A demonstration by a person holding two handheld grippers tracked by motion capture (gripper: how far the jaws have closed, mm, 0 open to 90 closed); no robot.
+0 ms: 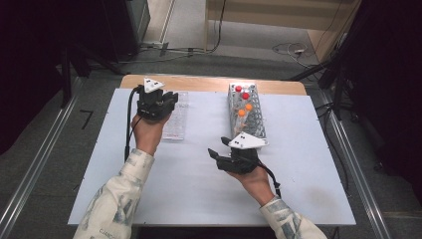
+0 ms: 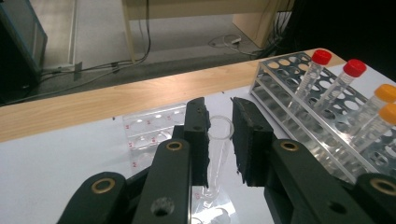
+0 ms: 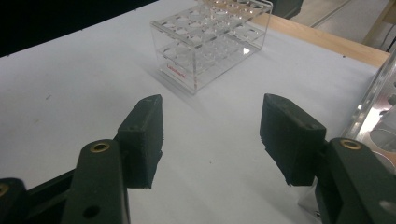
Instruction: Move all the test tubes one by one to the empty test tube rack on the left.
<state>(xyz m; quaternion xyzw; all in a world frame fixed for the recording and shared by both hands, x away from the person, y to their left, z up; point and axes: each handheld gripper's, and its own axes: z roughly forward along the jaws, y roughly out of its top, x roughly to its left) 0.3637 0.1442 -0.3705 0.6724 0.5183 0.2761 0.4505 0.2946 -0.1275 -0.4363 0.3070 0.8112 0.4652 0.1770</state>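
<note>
As left gripper (image 2: 219, 140) clamps: tube (image 2: 215, 154) aloft.

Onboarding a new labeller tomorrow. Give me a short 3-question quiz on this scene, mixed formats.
1. True or false: the left tongs are closed on a clear open tube.
2. Which caps stand in the metal rack? A) two red, two orange B) four blue C) one green
3. Fill in: the right tongs are ____, with nothing between their pads.

Key: 1 true. 2 A: red caps and orange caps. 3 open, above the white table, with the clear plastic rack beyond them.
</note>
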